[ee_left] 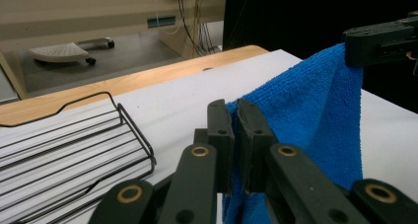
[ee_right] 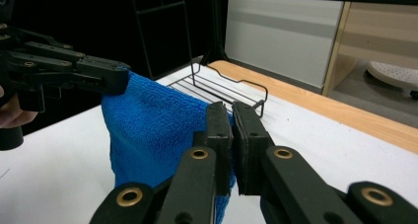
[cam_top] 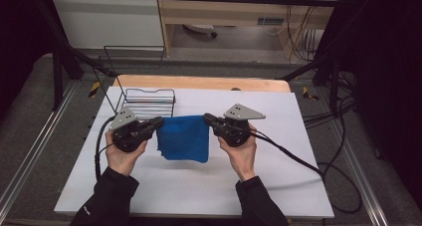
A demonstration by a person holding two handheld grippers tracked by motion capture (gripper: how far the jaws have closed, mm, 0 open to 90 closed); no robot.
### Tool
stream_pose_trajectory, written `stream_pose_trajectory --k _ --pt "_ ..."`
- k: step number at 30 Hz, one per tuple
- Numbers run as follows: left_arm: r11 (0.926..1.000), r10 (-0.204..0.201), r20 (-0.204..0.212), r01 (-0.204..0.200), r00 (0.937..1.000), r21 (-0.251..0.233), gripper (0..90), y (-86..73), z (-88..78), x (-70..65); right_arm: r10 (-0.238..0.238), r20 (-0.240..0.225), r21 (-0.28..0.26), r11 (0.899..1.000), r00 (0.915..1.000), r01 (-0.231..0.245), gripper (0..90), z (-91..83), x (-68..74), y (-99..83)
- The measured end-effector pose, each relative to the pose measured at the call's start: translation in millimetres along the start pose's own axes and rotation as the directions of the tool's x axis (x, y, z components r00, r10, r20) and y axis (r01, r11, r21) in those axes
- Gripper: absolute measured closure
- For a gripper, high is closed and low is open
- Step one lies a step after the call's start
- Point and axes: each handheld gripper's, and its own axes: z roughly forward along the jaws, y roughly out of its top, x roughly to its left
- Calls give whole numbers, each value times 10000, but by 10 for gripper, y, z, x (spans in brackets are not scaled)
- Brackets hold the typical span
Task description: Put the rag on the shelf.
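both pairs of jaws are clamped tight, each on a top corner of the blue cloth [cam_top: 183,138]; the left gripper [cam_top: 158,121] pinches one corner, the right gripper [cam_top: 206,118] the other; the cloth hangs between them above the bench [cam_top: 209,186], its lower edge sagging toward the white surface; it looks light, soft and limp, a terry weave that should not slip in the pads; corners are the sensible hold, since the middle would bunch; a wire rack [cam_top: 149,100] sits just behind, near the left gripper.
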Motion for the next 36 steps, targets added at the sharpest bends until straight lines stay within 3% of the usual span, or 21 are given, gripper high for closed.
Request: stream_pose_trajectory --k 21,36 --pt "9932 -311 -460 257 9985 -1139 856 153 -278 170 -482 -165 -616 9970 9987 471 870 130 202 293" --pt "9865 -382 -863 238 9955 -1620 858 234 -417 292 -616 -338 -988 9934 9975 580 870 257 319 462"
